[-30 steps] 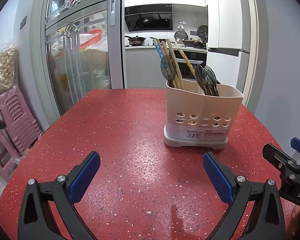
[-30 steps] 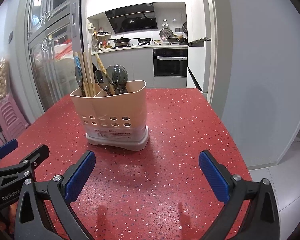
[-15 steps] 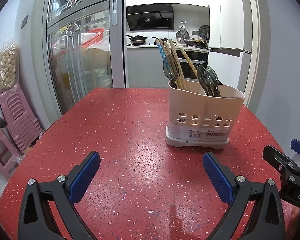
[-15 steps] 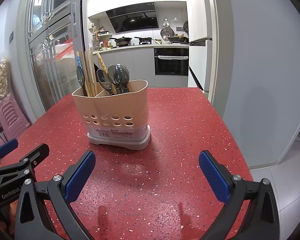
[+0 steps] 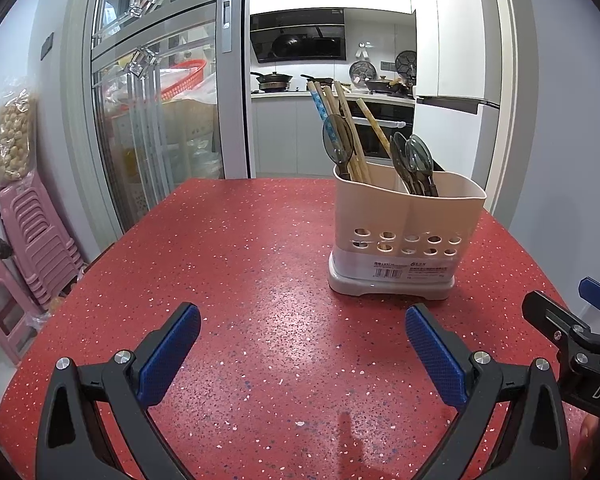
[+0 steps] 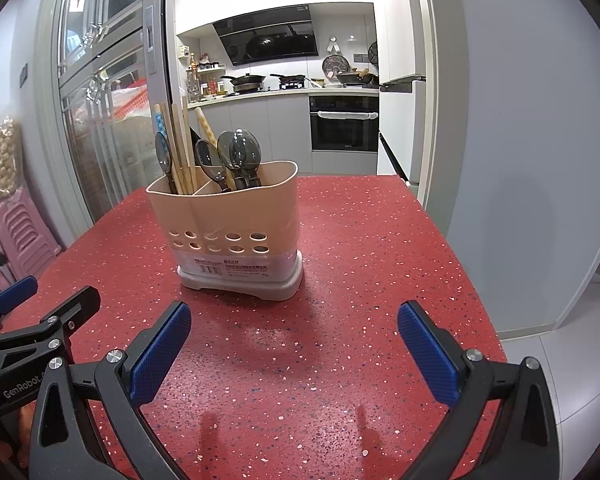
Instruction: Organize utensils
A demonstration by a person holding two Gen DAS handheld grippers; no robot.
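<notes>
A beige two-compartment utensil holder (image 5: 404,236) (image 6: 228,224) stands upright on the red speckled table (image 5: 240,280) (image 6: 360,260). Its left compartment holds several wooden chopsticks (image 5: 350,132) (image 6: 180,140) and one grey spoon (image 5: 337,146); its right compartment holds grey spoons (image 5: 416,160) (image 6: 240,152). My left gripper (image 5: 302,348) hovers open over the table, short of the holder and to its left, nothing between its blue pads. My right gripper (image 6: 294,344) is open and empty too, just in front of the holder. Each gripper shows at the edge of the other's view.
Pink stacked stools (image 5: 32,240) stand on the floor left of the table. Glass sliding doors (image 5: 148,112) are behind the table, and a kitchen with an oven (image 6: 344,124) lies beyond. The table's right edge (image 6: 472,280) drops to a tiled floor.
Both views have crept slightly closer to the holder, which sits a little larger and lower in frame. Both grippers stay open and empty.
</notes>
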